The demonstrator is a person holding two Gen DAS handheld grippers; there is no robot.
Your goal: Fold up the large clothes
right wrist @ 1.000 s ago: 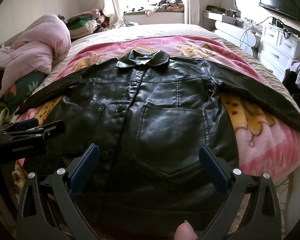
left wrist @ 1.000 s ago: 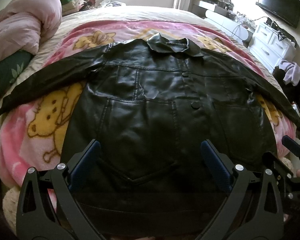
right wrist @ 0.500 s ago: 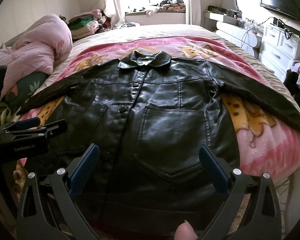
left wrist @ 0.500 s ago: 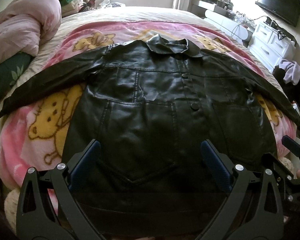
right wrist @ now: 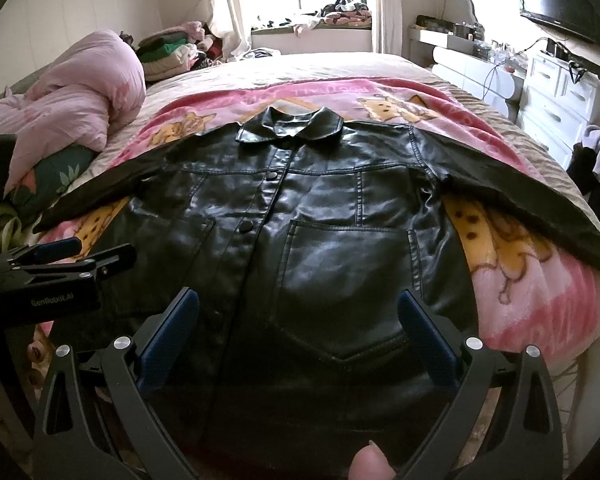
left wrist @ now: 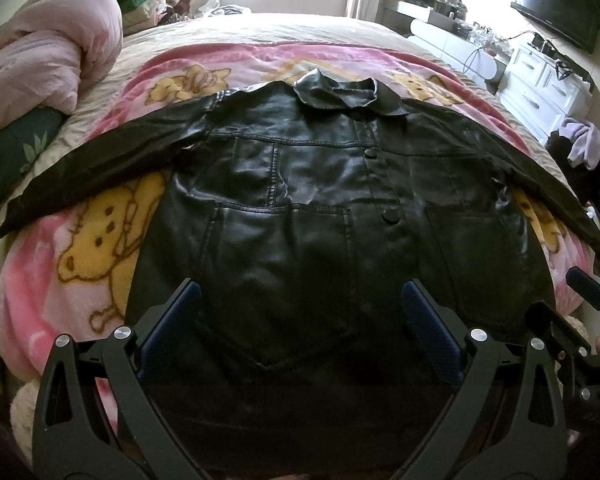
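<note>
A black leather jacket (left wrist: 312, 208) (right wrist: 324, 240) lies flat, front up and buttoned, on a pink cartoon blanket (left wrist: 76, 264) (right wrist: 540, 280), collar (left wrist: 340, 92) (right wrist: 292, 128) far from me and both sleeves spread out sideways. My left gripper (left wrist: 300, 332) hangs open above the hem over the jacket's left pocket, nothing between its blue pads (left wrist: 172, 320). My right gripper (right wrist: 298, 332) is open too, above the hem over the right pocket. In the right wrist view the left gripper's body (right wrist: 60, 268) shows at the left edge.
A bunched pink duvet (left wrist: 48, 60) (right wrist: 72, 92) lies at the bed's far left with folded clothes behind. White drawers (left wrist: 548, 84) (right wrist: 560, 96) and a wall TV (right wrist: 556, 4) stand on the right. A fingertip (right wrist: 370, 464) shows at the bottom edge.
Both grippers have drifted slightly, pulling back a little from the jacket; both stay open. The jacket has not moved.
</note>
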